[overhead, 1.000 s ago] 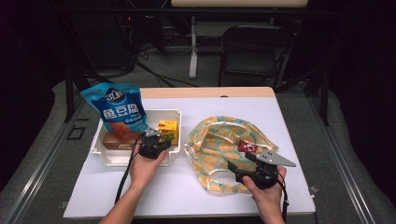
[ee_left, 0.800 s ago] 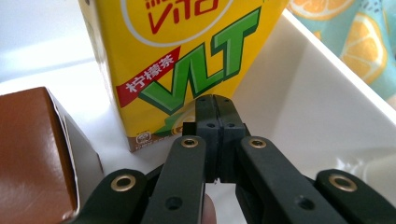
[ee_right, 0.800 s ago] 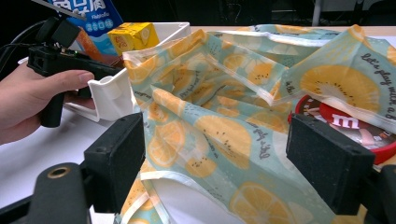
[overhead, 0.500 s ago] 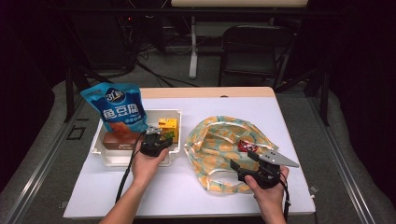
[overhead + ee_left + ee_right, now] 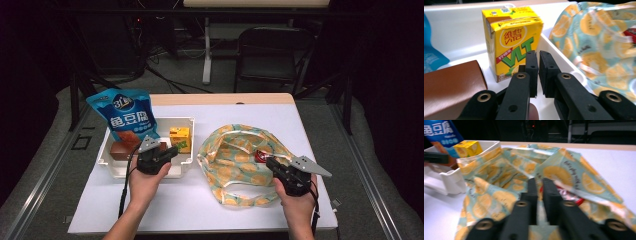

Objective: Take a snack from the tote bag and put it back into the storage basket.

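A yellow juice carton (image 5: 179,136) (image 5: 509,37) stands upright in the white tray (image 5: 150,173), with a brown box (image 5: 117,150) (image 5: 449,82) to its left. My left gripper (image 5: 175,150) (image 5: 539,53) hovers just in front of the carton. Its jaws are almost together, have just been opening by a sliver, and hold nothing. The orange-print cloth bag (image 5: 235,165) (image 5: 499,175) lies open on the table with a red packet (image 5: 261,156) (image 5: 574,195) inside. My right gripper (image 5: 270,162) (image 5: 537,181) has just been closing and is shut on the bag's near rim.
A blue snack pouch (image 5: 127,117) (image 5: 441,130) leans at the tray's far left corner. The white table top (image 5: 200,205) has bare room in front of the tray and bag. A dark chair (image 5: 272,55) stands beyond the table's far edge.
The right gripper's jaws have closed on the bag's rim. The left hand has lifted slightly in front of the carton.
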Available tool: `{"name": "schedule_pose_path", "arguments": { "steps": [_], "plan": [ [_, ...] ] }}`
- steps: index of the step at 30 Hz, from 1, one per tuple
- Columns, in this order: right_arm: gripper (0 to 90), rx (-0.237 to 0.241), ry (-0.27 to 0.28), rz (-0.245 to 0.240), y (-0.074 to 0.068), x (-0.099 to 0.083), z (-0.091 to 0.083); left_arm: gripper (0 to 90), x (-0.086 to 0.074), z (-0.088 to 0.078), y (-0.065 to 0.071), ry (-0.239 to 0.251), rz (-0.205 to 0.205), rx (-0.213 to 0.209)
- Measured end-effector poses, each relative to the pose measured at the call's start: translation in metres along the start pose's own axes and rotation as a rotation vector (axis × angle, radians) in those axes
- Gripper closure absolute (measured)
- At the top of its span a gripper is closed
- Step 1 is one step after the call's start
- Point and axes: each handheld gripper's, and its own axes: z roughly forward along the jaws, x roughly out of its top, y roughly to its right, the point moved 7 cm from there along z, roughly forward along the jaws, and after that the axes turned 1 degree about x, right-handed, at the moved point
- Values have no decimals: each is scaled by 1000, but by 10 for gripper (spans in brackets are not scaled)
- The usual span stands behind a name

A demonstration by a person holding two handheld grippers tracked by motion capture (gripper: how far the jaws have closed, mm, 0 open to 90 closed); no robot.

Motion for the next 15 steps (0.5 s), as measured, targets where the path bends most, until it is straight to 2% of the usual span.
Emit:
{"name": "schedule_pose_path", "arguments": {
  "steps": [3, 5, 6, 8, 12, 13, 15],
  "plan": [
    [900, -19, 2, -11, 5, 3, 1, 843, -2, -10, 12, 20, 25, -12],
    [900, -23, 4, -11, 6, 4, 3, 840, -4, -15, 17, 30, 25, -21],
    [900, -49, -2, -29, 11, 5, 5, 839, -4, -17, 19, 39, 20, -31],
    [900, -53, -6, -20, 17, 5, 7, 828, -8, -20, 26, 53, 24, -51],
    [900, -59, -39, -10, 24, -5, 11, 804, -17, -18, 35, 39, 57, -79],
    [900, -65, -50, -12, 25, -10, 13, 800, -19, -18, 37, 39, 53, -86],
    [900, -57, -67, 19, 25, -19, 14, 797, -22, -19, 38, 40, 48, -93]
  ]
}}
